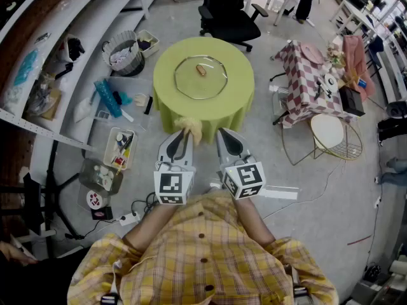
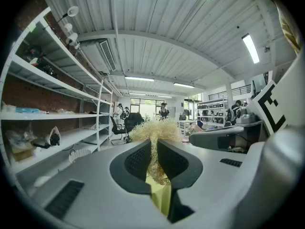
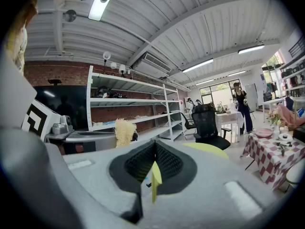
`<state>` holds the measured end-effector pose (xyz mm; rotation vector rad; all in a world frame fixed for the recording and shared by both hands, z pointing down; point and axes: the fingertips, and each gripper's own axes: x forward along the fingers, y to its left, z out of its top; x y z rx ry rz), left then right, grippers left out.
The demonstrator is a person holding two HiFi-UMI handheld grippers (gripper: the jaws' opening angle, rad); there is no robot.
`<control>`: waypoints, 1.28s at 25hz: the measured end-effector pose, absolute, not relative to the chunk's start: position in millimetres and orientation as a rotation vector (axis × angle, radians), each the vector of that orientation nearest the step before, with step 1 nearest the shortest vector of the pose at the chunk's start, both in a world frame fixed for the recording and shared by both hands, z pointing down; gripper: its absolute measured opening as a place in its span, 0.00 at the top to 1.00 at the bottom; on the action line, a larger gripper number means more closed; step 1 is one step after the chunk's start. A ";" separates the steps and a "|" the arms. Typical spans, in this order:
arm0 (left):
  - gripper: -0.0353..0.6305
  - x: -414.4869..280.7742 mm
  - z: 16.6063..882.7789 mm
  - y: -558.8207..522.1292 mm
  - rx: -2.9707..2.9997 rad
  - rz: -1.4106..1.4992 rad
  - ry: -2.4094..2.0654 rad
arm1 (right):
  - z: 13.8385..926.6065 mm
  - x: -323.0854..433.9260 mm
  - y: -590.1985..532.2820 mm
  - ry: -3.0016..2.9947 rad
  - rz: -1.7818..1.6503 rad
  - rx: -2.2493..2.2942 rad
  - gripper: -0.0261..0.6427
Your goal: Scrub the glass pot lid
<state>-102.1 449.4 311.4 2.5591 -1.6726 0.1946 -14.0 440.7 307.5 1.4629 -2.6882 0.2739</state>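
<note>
Lid [image 1: 201, 77] lies flat at the centre of the round green counter [image 1: 240, 97], knob up. Both grippers are held side by side at the counter's near edge, well apart from the lid. Left gripper [image 2: 153, 149]: jaws pinched on a pale, wiry scrubber [image 2: 155, 130]; its tuft sticks out past the tips. Right gripper [image 3: 154, 149]: jaws pressed together and empty. Neither gripper touches the lid.
</note>
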 end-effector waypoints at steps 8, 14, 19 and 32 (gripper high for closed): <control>0.88 -82.8 313.7 457.0 2.548 0.213 -1.680 | 315.4 4.8 445.9 -2.685 0.317 1.435 0.96; 0.88 -65.5 317.9 453.6 2.522 0.227 -1.710 | 316.7 26.0 444.7 -2.710 0.309 1.406 0.96; 0.88 -46.5 330.4 461.9 2.511 0.271 -1.739 | 313.9 51.5 445.6 -2.728 0.279 1.426 0.96; 0.88 -43.4 349.4 432.8 2.472 0.288 -1.752 | 337.5 63.2 414.7 -2.686 0.302 1.415 0.96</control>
